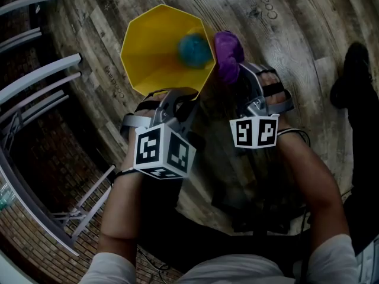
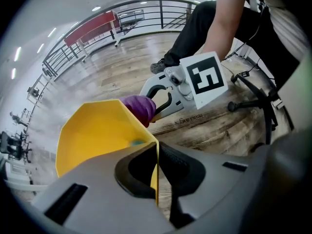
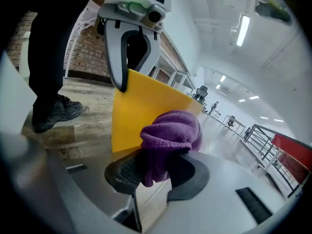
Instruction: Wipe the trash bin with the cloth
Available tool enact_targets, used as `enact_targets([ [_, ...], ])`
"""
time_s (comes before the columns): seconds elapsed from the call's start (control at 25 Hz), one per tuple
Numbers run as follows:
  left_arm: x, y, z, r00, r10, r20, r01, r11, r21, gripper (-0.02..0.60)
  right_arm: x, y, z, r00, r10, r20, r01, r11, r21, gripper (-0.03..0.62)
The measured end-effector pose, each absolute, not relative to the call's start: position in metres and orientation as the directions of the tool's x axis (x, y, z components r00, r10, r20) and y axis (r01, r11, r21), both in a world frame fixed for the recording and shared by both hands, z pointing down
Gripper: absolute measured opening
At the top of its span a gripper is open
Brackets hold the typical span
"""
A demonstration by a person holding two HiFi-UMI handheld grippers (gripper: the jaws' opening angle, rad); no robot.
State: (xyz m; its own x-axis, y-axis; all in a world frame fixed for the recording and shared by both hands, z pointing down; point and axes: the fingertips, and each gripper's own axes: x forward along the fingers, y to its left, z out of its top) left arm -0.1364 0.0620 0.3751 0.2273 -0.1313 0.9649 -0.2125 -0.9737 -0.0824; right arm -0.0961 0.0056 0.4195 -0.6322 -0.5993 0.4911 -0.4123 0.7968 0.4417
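Overhead, in the head view, the yellow trash bin is standing on the wooden floor. Left gripper view: the left gripper is pinching the bin's wall, jaws closed. Right gripper view: the right gripper is clamping the purple cloth just beside the bin.

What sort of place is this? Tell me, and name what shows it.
Probably a large open indoor hall, perhaps an office or lab floor. It has a wood-plank floor, metal railings and long ceiling strip lights over a wide, mostly bare space.
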Motion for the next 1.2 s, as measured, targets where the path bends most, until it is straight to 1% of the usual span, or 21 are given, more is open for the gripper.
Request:
enact_targets([
  [0.48,-0.132,0.064,0.376,0.271,-0.118,0.955,-0.205,-0.977,-0.063,0.011,-0.104,0.008,0.508,-0.591,-0.437,0.678,-0.270,0.899,0.345,0.112],
  [0.84,-0.131,0.065,0.374,0.288,-0.129,0.949,-0.200,-0.977,-0.072,0.011,-0.108,0.003,0.544,-0.557,-0.384,0.737,-0.196,0.922,0.333,0.112],
  [1.2,-0.133,0.064,0.376,0.275,-0.154,0.949,-0.228,-0.969,-0.091,0.012,-0.107,0.013,0.603,-0.433,-0.280,0.857,-0.124,0.960,0.250,0.112],
])
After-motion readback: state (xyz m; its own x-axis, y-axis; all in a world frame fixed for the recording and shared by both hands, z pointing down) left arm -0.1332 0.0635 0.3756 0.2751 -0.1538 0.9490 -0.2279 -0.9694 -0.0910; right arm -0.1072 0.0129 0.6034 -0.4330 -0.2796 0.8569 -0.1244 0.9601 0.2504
